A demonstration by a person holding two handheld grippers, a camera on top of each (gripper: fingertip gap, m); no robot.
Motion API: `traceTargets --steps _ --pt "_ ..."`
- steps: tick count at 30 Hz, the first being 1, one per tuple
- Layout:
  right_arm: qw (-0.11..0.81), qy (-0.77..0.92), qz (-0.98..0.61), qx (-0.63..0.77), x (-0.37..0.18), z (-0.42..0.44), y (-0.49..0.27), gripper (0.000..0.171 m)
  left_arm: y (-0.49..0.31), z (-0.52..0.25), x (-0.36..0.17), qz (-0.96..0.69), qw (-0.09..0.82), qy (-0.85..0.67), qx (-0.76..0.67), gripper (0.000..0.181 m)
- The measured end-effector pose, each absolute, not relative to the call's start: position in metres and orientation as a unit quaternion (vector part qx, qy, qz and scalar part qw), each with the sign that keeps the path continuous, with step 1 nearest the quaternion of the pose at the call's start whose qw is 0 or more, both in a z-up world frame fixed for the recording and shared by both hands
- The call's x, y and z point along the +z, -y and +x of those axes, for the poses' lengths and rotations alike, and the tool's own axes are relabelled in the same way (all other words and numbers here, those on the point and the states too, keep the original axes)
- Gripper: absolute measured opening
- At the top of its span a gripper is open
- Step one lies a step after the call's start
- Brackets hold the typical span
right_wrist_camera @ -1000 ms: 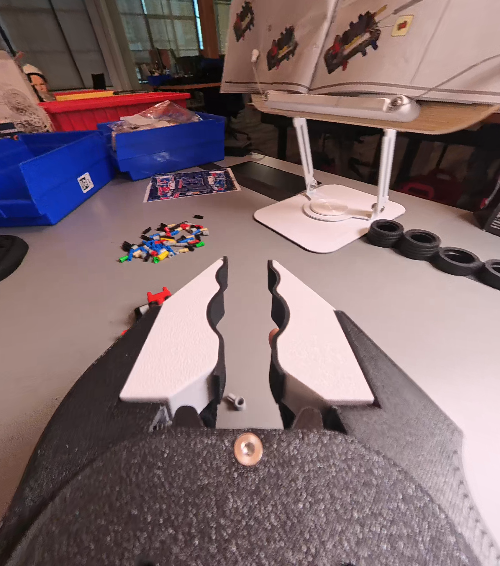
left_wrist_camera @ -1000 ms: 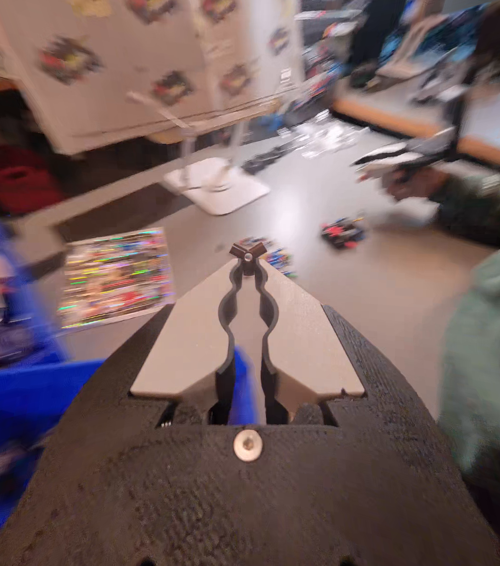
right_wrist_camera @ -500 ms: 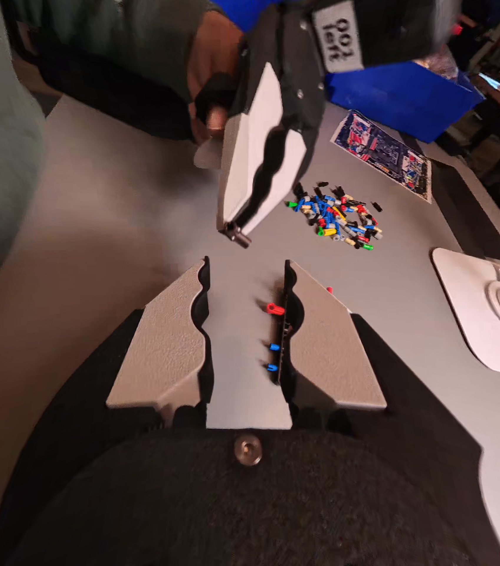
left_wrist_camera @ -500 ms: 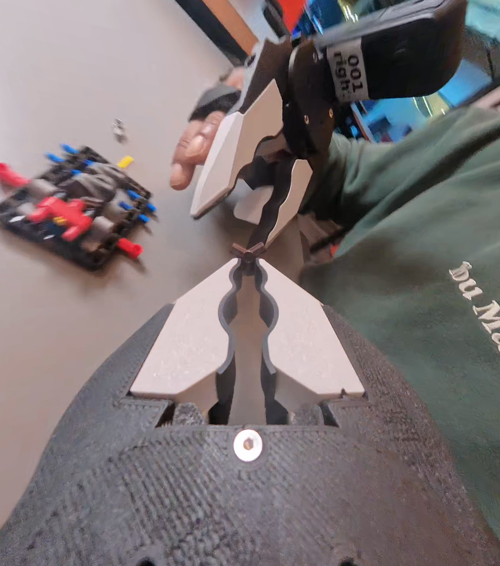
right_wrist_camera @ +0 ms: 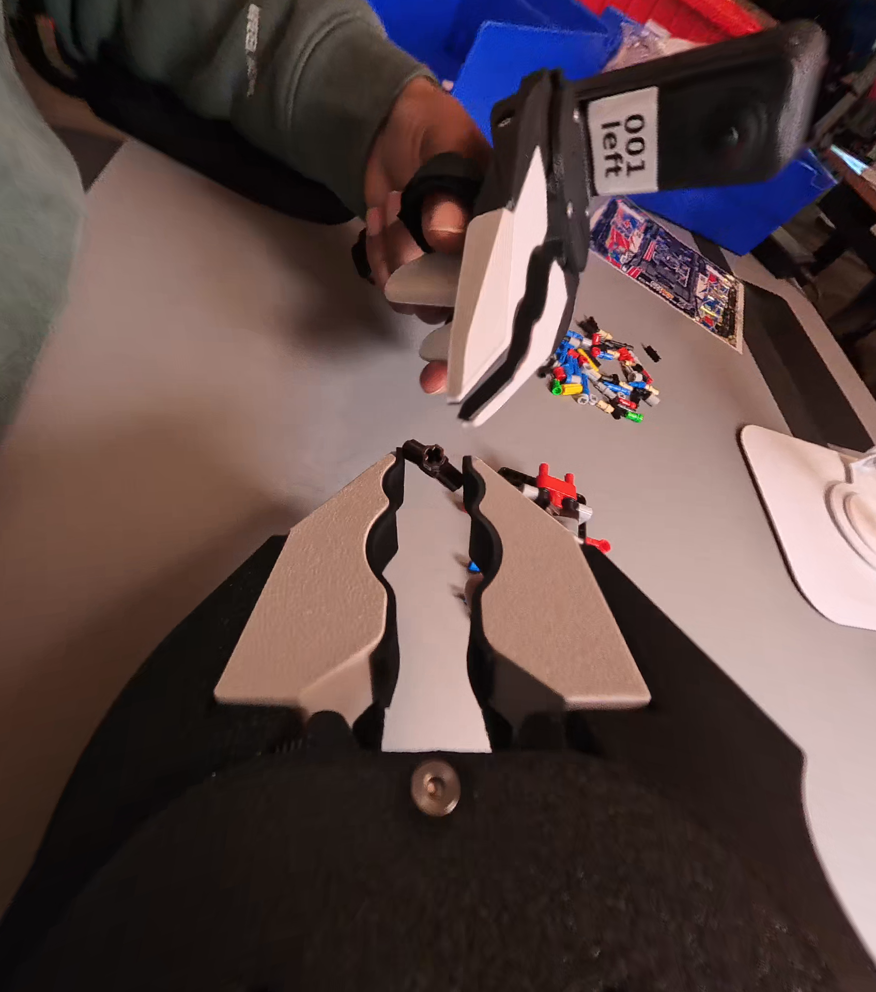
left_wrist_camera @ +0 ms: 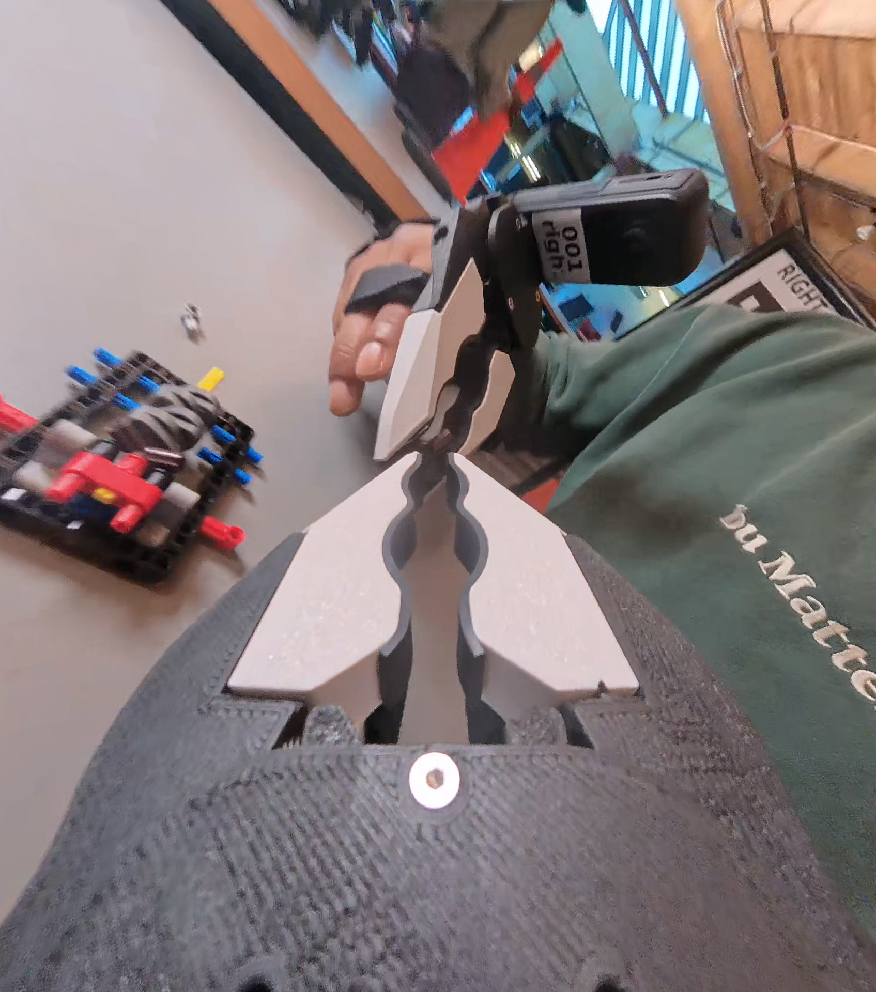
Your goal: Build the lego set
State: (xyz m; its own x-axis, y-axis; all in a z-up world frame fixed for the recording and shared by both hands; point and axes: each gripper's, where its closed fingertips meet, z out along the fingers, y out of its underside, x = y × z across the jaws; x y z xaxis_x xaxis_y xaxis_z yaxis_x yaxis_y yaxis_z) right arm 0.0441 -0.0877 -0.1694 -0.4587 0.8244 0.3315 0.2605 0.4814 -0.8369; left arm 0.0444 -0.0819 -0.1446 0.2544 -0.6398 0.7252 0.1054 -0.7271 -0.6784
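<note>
Right wrist view shows my right tongs point(right_wrist_camera: 431, 466) pinching a small black connector point(right_wrist_camera: 429, 462) askew at the very tips, above the tabletop point(right_wrist_camera: 264, 376). My left tongs point(right_wrist_camera: 470, 414) hang just beyond it, nearly closed and seemingly empty. With so shallow a bite the piece could, I think, pivot or spring out and drop among the loose pieces point(right_wrist_camera: 602, 376). How much pad holds it is hidden, and the partly built frame point(right_wrist_camera: 559, 491) is mostly behind my finger and blurred in the left wrist view.
</note>
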Motion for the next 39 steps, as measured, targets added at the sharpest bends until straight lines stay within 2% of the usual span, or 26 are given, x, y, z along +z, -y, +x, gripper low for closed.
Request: traceTargets --steps 4,7,13,17,20,25,30,39 --pt "0.393 0.744 -0.430 0.327 -0.170 0.047 0.046 0.019 0.054 0.000 -0.153 -0.766 0.434 -0.196 -0.431 0.023" --pt "0.377 0.723 -0.510 0.274 -0.185 0.064 0.000 0.019 0.042 -0.034 -0.166 -0.797 0.474 -0.212 -0.309 0.031" --pt "0.337 0.719 -0.569 0.216 -0.217 0.082 -0.033 0.020 0.040 -0.031 -0.201 -0.825 0.427 -0.285 -0.235 0.055" --pt "0.318 0.737 -0.557 0.216 -0.222 0.078 -0.024 0.021 0.033 -0.022 -0.222 -0.836 0.365 -0.367 -0.185 0.079" --pt "0.299 0.749 -0.554 0.208 -0.229 0.077 -0.017 0.021 0.028 -0.014 -0.226 -0.830 0.339 -0.398 -0.192 0.086" --pt "0.296 0.743 -0.565 0.202 -0.228 0.076 -0.020 0.021 0.025 -0.002 -0.233 -0.816 0.306 -0.453 -0.190 0.086" --pt "0.295 0.729 -0.578 0.219 -0.227 0.075 -0.021 0.023 0.020 -0.002 -0.232 -0.819 0.311 -0.446 -0.185 0.061" --pt "0.343 0.681 -0.584 0.277 -0.203 0.073 -0.029 0.030 0.025 -0.014 -0.232 -0.848 0.324 -0.390 -0.157 0.061"
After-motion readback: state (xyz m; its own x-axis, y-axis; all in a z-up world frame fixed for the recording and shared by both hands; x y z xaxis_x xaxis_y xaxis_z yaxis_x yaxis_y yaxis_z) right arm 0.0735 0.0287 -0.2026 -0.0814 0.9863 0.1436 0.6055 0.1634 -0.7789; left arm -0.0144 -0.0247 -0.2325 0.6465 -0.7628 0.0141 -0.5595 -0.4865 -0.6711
